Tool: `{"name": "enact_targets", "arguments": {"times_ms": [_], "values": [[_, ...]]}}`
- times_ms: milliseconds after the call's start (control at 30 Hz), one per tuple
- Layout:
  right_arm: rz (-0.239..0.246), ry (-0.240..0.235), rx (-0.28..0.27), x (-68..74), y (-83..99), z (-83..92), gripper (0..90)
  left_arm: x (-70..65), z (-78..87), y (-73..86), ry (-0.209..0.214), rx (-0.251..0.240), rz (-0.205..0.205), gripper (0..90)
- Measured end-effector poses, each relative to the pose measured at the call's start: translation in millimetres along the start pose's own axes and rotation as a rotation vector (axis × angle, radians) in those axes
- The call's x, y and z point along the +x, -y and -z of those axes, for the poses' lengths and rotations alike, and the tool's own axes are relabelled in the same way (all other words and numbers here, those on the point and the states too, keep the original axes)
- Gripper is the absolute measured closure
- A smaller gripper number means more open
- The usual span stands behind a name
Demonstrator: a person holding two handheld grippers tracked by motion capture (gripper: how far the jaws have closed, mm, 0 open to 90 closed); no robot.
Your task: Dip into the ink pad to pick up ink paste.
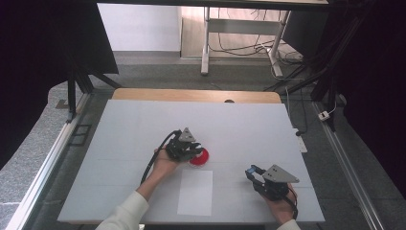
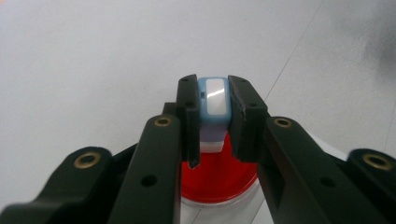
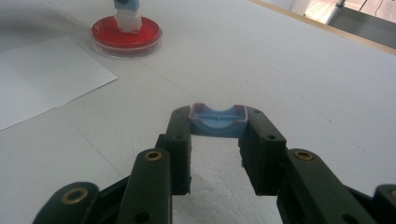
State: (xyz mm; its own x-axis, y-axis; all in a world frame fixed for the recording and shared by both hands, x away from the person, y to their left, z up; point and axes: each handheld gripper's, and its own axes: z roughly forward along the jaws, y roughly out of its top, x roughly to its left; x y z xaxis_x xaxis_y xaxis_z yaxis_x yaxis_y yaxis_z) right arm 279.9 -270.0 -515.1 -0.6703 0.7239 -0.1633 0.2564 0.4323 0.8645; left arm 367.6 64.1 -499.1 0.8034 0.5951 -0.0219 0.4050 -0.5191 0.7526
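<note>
My left gripper (image 1: 194, 152) (image 2: 213, 86) is shut on a small blue stamp (image 2: 215, 101) with a white base. The stamp stands upright, its base down on the red ink pad (image 2: 219, 179) of a round clear dish (image 1: 201, 158). My right gripper (image 1: 251, 173) (image 3: 218, 116), near the table's front right, is shut on a blue cap (image 3: 218, 122) held just above the white tabletop. In the right gripper view the red dish (image 3: 127, 33) lies far left with the stamp (image 3: 127, 16) standing in it.
A white sheet of paper (image 1: 195, 191) (image 3: 42, 74) lies flat between the two hands, just in front of the dish. The white board (image 1: 143, 124) covers the table, with a wooden edge (image 1: 196, 95) at the back. Cables and a stand are on the floor beyond.
</note>
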Motion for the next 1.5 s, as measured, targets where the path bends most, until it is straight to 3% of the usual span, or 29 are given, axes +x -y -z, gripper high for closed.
{"name": "enact_targets", "arguments": {"times_ms": [667, 833, 1100, 1400, 1500], "values": [[0.002, -0.002, -0.001, 0.7, -0.1, 0.0, 64.7, -3.5, -5.5, 1.0, -0.017, 0.007, -0.01, 75.8], [0.003, -0.003, -0.003, 1.3, -0.3, -0.3, 64.7, -6.3, -6.1, 3.4, -0.034, -0.006, -0.028, 75.9], [0.004, -0.001, -0.002, 2.0, -0.5, 0.4, 64.7, -2.6, -5.3, 10.9, -0.012, -0.044, -0.006, 76.0], [0.004, -0.007, -0.004, 2.2, -0.6, 0.1, 64.7, -3.6, -5.9, 10.0, -0.018, -0.038, -0.006, 76.0], [0.007, -0.007, 0.001, 2.5, -0.4, -1.5, 64.7, -6.7, -6.4, 6.4, -0.035, -0.015, -0.028, 76.1]]}}
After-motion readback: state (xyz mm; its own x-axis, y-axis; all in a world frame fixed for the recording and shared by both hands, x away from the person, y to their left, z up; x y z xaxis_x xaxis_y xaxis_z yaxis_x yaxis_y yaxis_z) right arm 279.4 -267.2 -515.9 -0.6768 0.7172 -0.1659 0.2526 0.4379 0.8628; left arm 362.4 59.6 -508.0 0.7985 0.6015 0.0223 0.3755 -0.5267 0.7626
